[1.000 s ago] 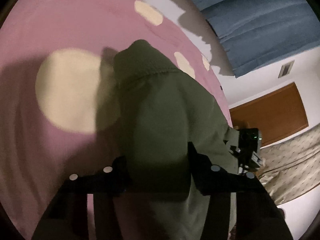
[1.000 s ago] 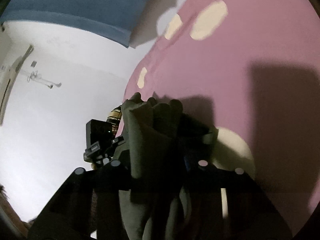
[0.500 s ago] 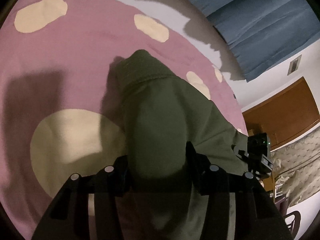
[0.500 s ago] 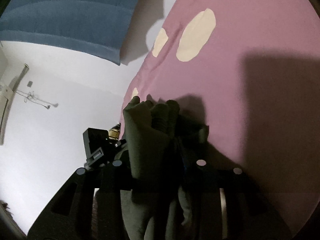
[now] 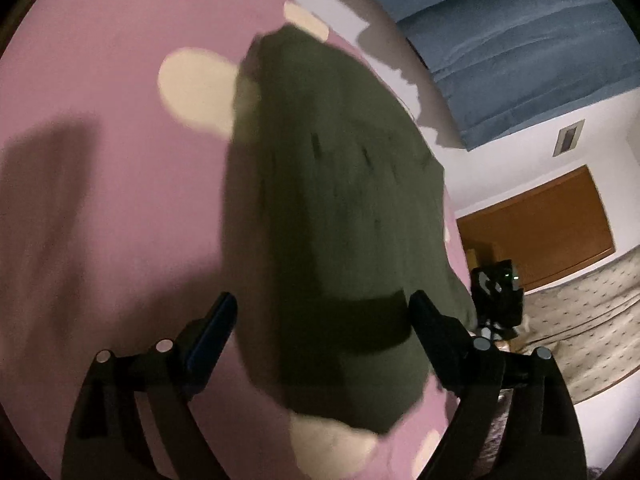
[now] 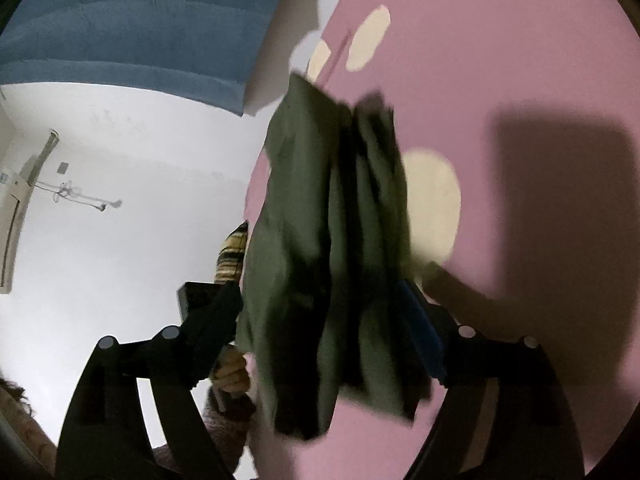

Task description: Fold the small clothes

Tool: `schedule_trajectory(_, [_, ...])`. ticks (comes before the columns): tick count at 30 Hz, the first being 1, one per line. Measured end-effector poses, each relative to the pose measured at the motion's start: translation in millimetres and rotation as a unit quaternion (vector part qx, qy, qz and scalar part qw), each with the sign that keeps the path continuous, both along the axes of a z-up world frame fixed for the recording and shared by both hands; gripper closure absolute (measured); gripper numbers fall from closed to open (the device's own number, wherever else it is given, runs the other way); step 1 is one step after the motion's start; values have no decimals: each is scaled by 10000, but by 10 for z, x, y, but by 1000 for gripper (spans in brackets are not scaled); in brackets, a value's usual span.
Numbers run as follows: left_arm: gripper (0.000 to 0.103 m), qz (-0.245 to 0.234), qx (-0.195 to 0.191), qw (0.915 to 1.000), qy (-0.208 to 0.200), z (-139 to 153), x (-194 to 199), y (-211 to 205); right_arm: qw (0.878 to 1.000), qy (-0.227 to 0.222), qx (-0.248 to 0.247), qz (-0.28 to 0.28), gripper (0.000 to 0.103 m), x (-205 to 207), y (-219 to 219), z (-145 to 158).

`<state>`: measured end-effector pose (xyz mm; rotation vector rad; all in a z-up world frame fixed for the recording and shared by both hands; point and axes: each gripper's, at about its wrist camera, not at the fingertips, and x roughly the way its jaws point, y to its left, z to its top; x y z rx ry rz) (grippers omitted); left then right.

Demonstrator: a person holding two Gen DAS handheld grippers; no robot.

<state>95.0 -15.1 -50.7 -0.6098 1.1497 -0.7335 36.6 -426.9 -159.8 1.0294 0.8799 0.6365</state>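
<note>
Lying on the pink dotted bedspread (image 5: 100, 208), a dark green garment (image 5: 340, 208) is framed between the opening, spread-apart jaws of the left gripper (image 5: 324, 312) and right gripper (image 6: 320, 300), gripped by neither.

The olive garment (image 5: 340, 220) is matt, soft woven cloth. The pink spotted sheet (image 5: 100, 220) looks smooth cotton. Upper right, the blue curtain (image 5: 500, 40) looks velvety; the door (image 5: 536, 224) is wood.

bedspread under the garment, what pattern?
The bedspread is pink with large cream dots, clearest in the left wrist view.
</note>
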Motion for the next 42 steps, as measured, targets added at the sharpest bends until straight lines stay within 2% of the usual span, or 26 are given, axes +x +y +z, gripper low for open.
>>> schedule_trajectory(3, [16, -67, -195, 9998, 42, -12, -87, -50, 10000, -52, -1, 36, 16, -129, 75, -39])
schedule_trajectory(5, [17, -97, -119, 9999, -79, -20, -108, -119, 9999, -30, -111, 71, 16, -143, 130, -45])
schedule_trajectory(6, [31, -185, 89, 9996, -174, -33, -109, -180, 9995, -41, -271, 153, 20, -143, 193, -30])
schedule_trajectory(7, [37, -241, 192, 9993, -202, -45, -99, -207, 9988, -65, -457, 189, 26, -147, 247, -9])
schedule_trajectory(8, [42, -233, 266, 9992, -189, -53, -92, -209, 9974, -53, -686, 233, 48, -125, 330, 12])
schedule_trajectory(9, [49, -205, 288, 9992, -167, -51, -71, -200, 9968, 2, -752, 267, 58, -118, 369, 4])
schedule_trajectory(10, [52, -205, 298, 9992, -171, -28, -64, -164, 9974, 31, -647, 312, 71, -125, 393, -8])
schedule_trajectory(11, [55, -222, 337, 9990, -204, 2, -59, -149, 9980, -7, -538, 327, 74, -134, 419, 12])
schedule_trajectory(16, [58, -113, 666, 9967, -440, 65, -93, -133, 9964, -178, -747, 361, 79, -206, 545, 116])
schedule_trajectory(22, [58, -81, 1145, 9897, -853, 101, -157, -325, 9991, 97, -254, 327, 82, -109, 396, -187])
schedule_trajectory(26, [57, -60, 1109, 9899, -875, 105, -119, -381, 9994, 109, -16, 329, 82, -86, 368, -283])
schedule_trajectory(38, [56, -74, 1055, 9893, -1004, 58, -213, -248, 9994, 51, 23, 340, 82, -60, 389, -257])
schedule_trajectory(42, [55, -59, 1072, 9887, -1041, 51, -217, -250, 9995, 38, 81, 310, 82, -78, 264, -287])
